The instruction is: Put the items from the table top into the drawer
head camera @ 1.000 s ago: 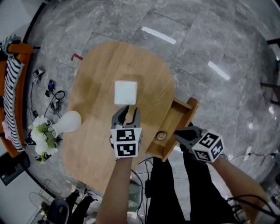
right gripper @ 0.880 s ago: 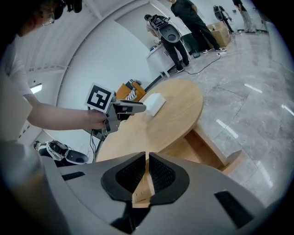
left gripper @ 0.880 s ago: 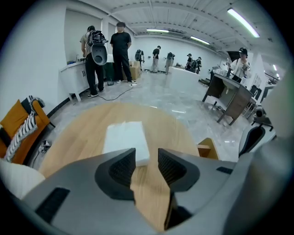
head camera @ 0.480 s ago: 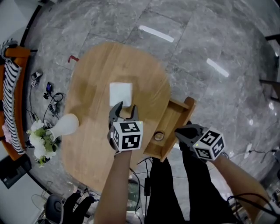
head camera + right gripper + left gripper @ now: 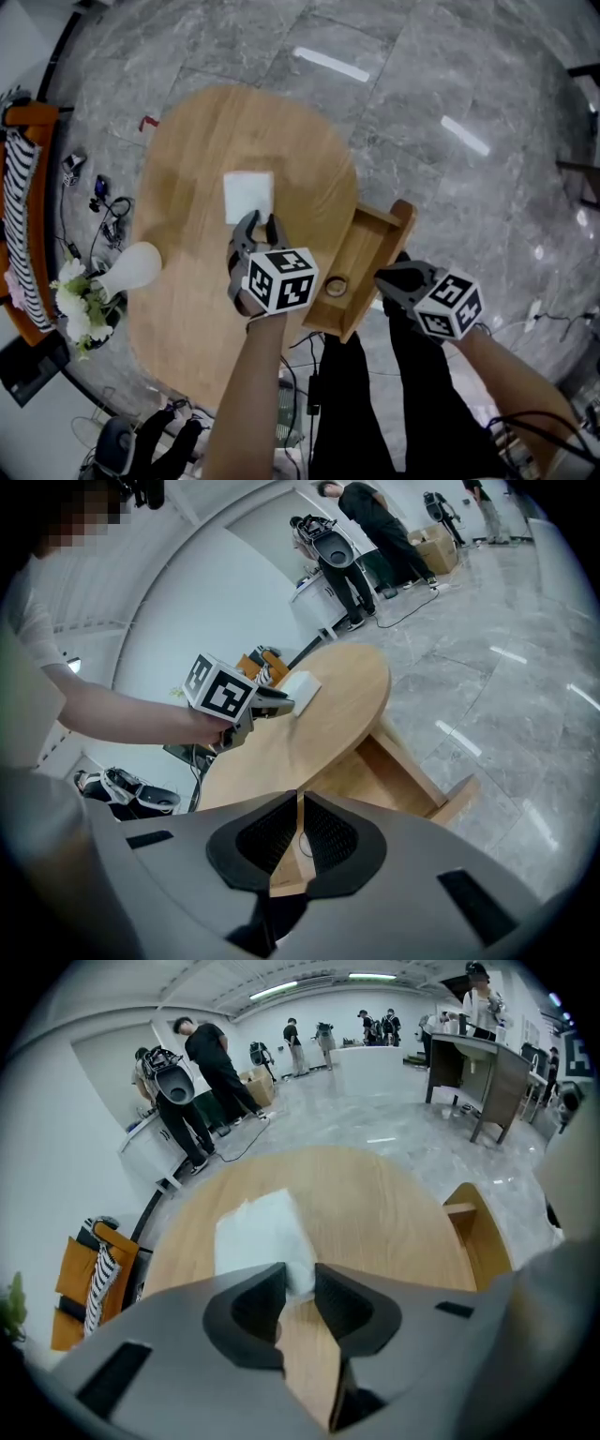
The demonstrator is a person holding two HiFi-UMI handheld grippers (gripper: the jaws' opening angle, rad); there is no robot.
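We log: left gripper fingers apart, just closing astride the white napkin at its 6 o'clock edge, mid-desk | right gripper fingers clamp the open drawer front; drawer at the desk's 4 o'clock

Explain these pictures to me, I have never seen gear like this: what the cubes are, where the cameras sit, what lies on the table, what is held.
A person holds a two-jawed claw in each hand; the marker cubes belong to them. One picture looks down from a camera on the person's head; the other two cameras ride on the claws. On the oval wooden table lies a white folded cloth. The left claw has just been closing; its jaws stand apart around the cloth's near edge, not pinching it. The right claw seems clamped on a wall of the open wooden drawer, which holds a ring-shaped thing.
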